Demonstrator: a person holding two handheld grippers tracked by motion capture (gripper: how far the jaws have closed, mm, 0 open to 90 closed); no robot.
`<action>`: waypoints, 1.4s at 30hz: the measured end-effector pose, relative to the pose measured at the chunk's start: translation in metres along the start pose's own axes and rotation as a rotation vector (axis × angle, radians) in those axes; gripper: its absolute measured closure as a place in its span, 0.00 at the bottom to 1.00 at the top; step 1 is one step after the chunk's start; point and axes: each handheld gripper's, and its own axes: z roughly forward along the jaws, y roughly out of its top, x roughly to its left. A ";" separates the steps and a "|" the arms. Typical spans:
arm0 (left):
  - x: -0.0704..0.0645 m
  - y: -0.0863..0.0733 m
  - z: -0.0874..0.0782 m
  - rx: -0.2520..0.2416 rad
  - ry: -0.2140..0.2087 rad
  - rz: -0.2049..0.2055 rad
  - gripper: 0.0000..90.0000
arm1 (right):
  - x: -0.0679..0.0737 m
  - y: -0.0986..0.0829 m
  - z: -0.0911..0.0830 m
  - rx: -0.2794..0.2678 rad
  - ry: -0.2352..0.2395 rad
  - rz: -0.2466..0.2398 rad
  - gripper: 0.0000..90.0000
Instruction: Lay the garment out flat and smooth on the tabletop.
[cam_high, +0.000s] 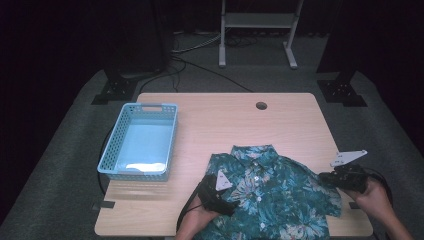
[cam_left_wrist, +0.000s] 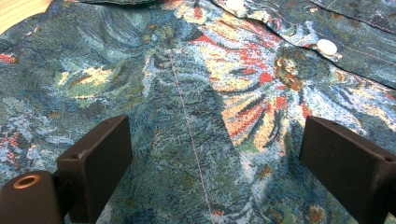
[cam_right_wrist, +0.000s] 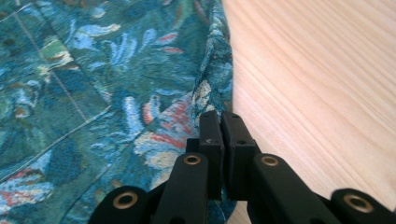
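- A teal floral shirt (cam_high: 270, 192) lies spread face up on the near right part of the wooden table (cam_high: 225, 120), its collar toward the far side and its hem running off the near edge of the high view.
- The left gripper (cam_high: 220, 197) sits over the shirt's left front, near the left sleeve; in the left gripper view its jaws stand wide apart with a seam (cam_left_wrist: 189, 126) of the fabric between them, and they hold nothing.
- Two white buttons (cam_left_wrist: 327, 46) line the placket beyond the left jaws, well clear of them.
- The right gripper (cam_right_wrist: 222, 135) is at the shirt's right sleeve edge; its jaws are pressed together, with the fabric edge just beside or between them, and whether cloth is actually pinched I cannot tell.
- To the right of that sleeve edge the table is bare wood up to its right edge.
- A light blue perforated basket (cam_high: 114, 145) stands at the table's left side, well apart from the shirt, with open wood between them.
- The far half of the table is open, apart from a round cable hole (cam_high: 261, 105) near the far edge.
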 end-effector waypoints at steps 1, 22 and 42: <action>0.000 0.000 0.000 0.000 0.000 0.000 0.10 | 0.000 0.000 0.000 0.000 0.000 0.000 0.98; 0.000 0.000 0.000 -0.001 0.002 -0.001 0.10 | -0.001 0.010 -0.041 -0.104 -0.081 0.010 0.75; 0.000 0.000 0.000 0.000 -0.001 0.000 0.10 | 0.055 0.026 -0.006 -0.061 0.113 -0.086 0.53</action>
